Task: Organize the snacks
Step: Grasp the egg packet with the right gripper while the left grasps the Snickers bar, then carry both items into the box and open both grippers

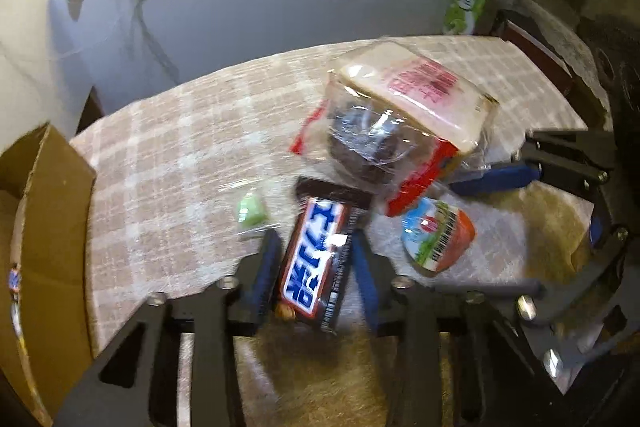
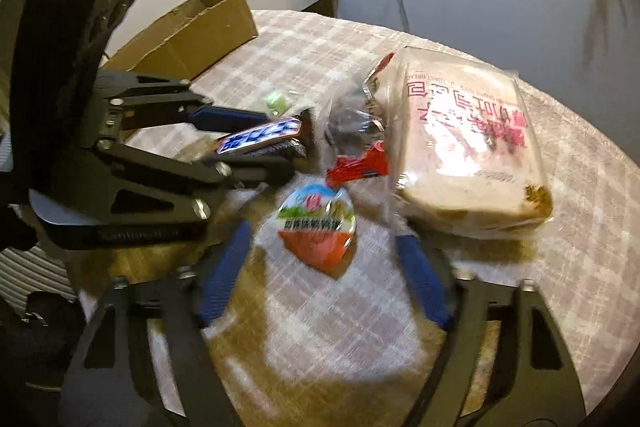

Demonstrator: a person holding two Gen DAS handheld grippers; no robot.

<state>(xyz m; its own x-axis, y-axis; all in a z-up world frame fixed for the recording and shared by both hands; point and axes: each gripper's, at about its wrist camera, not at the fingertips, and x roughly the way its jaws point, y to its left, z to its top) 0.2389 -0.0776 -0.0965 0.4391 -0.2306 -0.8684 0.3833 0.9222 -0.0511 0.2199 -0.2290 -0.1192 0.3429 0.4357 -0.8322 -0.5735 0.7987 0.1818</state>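
The left hand-held gripper [image 1: 312,267] pinches the chocolate bar [image 1: 316,263] across its width between narrow jaws. It points steeply down at the table [image 1: 168,155]. The bar is stiff, light and slick-wrapped, so mid-length is probably the safest hold. The right hand-held gripper [image 2: 320,259] stands open astride the egg-shaped snack [image 2: 318,227], not touching it; the bread bag [image 2: 468,139] lies just beyond.

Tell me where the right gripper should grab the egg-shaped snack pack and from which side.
Grip the egg-shaped pack across its narrow width, coming down from above. It lies flat on the tablecloth between the right gripper's open fingers; its long axis runs away from the camera.
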